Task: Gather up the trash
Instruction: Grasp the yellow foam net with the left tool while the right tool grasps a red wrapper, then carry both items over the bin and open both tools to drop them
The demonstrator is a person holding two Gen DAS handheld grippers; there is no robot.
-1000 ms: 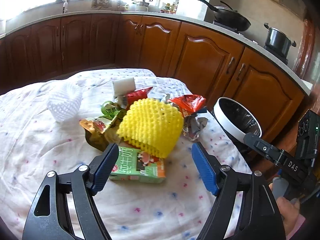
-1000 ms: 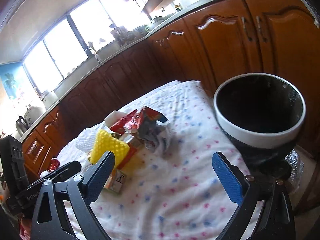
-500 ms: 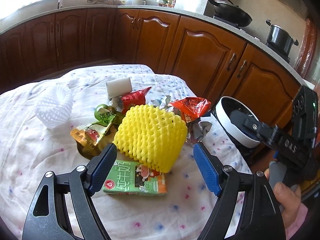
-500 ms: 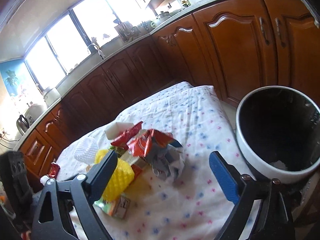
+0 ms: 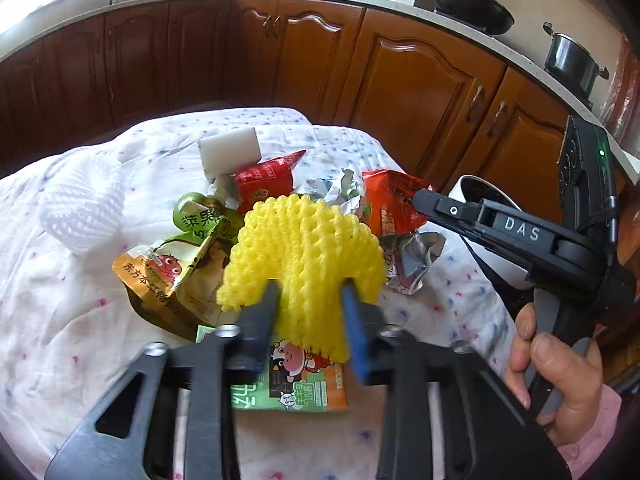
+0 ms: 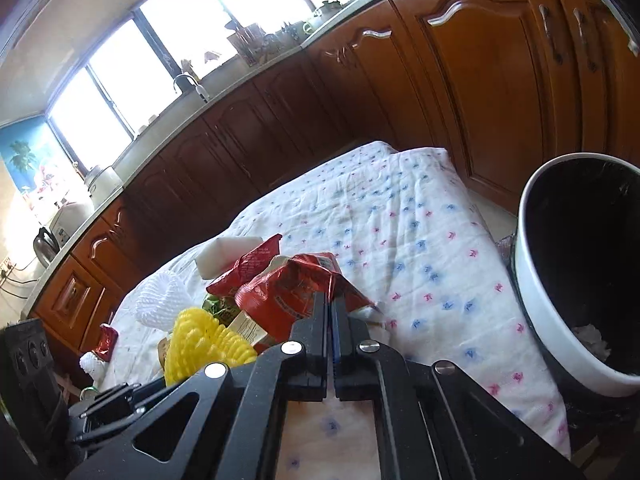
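Observation:
A pile of trash lies on a white dotted tablecloth (image 5: pixel 60 340). My left gripper (image 5: pixel 310 304) is shut on the yellow foam fruit net (image 5: pixel 304 248), which sits on a green drink carton (image 5: pixel 296 388). My right gripper (image 6: pixel 330 304) is shut on the red snack wrapper (image 6: pixel 288 288); its fingers also show in the left wrist view (image 5: pixel 436 204), at that wrapper (image 5: pixel 394 204). Around them lie a second red wrapper (image 5: pixel 264 180), a green and orange pouch (image 5: pixel 168 264), a white foam net (image 5: pixel 76 208) and a white foam block (image 5: pixel 228 152). The yellow net also shows in the right wrist view (image 6: pixel 200 340).
A white bin with a black liner (image 6: pixel 536 292) stands off the table's right edge; a little trash lies in its bottom. Wooden kitchen cabinets (image 5: pixel 412 92) run behind the table, with a wok and a pot on the counter.
Both grippers were open and have closed: the left on the yellow foam net, the right on the red snack wrapper. The right gripper moved left from the bin toward the pile.

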